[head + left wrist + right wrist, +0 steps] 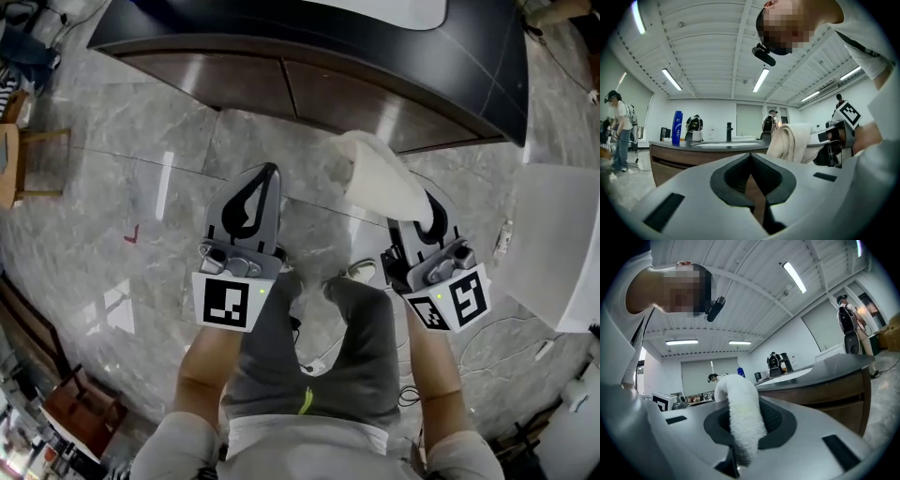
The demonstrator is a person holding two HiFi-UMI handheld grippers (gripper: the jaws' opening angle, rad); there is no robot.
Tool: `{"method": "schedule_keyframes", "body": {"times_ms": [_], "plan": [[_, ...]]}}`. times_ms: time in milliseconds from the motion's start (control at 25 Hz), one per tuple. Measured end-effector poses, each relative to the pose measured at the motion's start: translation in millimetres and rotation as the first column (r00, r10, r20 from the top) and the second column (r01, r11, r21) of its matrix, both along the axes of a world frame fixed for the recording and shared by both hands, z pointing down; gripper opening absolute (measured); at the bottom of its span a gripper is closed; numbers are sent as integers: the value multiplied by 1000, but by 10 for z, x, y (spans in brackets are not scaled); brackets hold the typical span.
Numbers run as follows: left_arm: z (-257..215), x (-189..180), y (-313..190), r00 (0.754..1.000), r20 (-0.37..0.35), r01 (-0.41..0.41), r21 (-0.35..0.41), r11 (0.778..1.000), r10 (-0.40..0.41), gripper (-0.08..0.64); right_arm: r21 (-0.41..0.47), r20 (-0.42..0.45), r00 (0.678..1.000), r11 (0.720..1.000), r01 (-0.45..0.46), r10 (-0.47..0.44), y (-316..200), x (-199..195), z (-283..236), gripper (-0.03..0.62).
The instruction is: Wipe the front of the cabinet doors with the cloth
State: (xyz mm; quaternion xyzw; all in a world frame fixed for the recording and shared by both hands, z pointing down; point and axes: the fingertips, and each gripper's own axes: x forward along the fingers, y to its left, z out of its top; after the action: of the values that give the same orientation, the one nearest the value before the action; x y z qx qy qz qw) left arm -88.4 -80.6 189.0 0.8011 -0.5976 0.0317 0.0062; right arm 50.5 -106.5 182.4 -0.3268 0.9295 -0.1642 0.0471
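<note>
Person: grey shorts (319, 366) and two bare forearms are seen at the bottom of the head view, right under the camera.
Left gripper (268, 178): held in the left hand and pointed toward the cabinet. The jaws are closed tip to tip with nothing between them; only a narrow slit is seen behind the tips in the left gripper view.
Right gripper (427, 214): held level with the left one, a little apart from it. The jaws are clamped on the cloth.
Cloth (380, 173): white and folded. It is pinched low down, and its free end rises past the jaw tips and leans toward the left gripper.
Cloth position: it is held in front of the doors and close to them, but in the right gripper view it is seen apart from the wood.
Cabinet doors (234, 80): brown fronts set side by side under a dark counter (281, 33).
Sink (394, 9): a white basin set into the counter.
Floor (141, 159): glossy grey marble, with cables (328, 347) lying by the feet.
Background: other people are seen beyond the counter in both gripper views.
</note>
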Motion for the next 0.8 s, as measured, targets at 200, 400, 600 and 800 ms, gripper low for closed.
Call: {"method": "schedule_keyframes", "body": {"times_ms": [200,400,600,800], "plan": [[678,-79,-154,1000,7,4,26,1000,-5,9,30,-3,1000,999,22,-22,-248,-171,660,69],[1016,-79,-126,1000,25,11,55,998,-12,9,67,6,999,997,43,-44,-286,-224,944,69],[1472,-226,-294,999,22,42,72,997,-44,9,79,20,998,995,65,-67,-453,-398,1326,69],[1761,-292,-478,999,37,25,119,993,-30,9,99,91,995,994,37,-46,-761,-519,1532,69]]}}
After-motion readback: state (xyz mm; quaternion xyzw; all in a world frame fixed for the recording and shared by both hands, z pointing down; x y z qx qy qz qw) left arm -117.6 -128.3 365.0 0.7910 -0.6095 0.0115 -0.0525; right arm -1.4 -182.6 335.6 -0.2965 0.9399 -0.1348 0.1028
